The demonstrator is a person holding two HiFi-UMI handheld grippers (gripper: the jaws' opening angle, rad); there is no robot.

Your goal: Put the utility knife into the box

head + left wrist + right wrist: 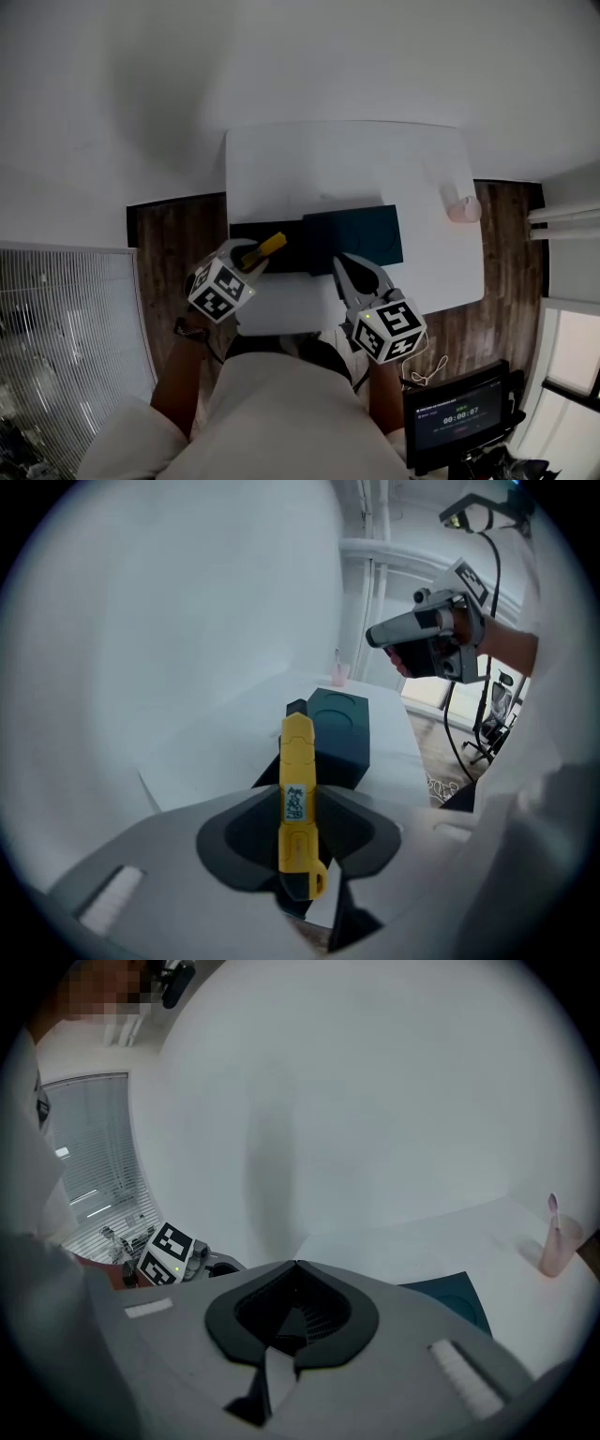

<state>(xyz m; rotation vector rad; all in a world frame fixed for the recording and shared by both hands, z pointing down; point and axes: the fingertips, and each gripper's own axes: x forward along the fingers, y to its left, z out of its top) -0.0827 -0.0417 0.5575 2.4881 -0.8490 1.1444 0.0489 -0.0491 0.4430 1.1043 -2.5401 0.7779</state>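
Observation:
My left gripper (253, 257) is shut on a yellow utility knife (267, 248), whose tip points up and right toward the box. In the left gripper view the utility knife (296, 752) stands lengthwise between the pads of my left gripper (298, 806), above the table's near-left edge. A dark teal box (354, 236) lies on the white table (347, 164), with a black part (262, 234) at its left. The box (339, 726) sits just beyond the knife tip. My right gripper (345, 268) hovers at the box's front edge; its jaws (297, 1265) are shut on nothing.
A pink cup (461, 208) holding a toothbrush stands at the table's right edge; the cup (555, 1246) also shows in the right gripper view. A monitor (459, 412) sits at lower right. Wooden floor flanks the table, and a white wall lies behind it.

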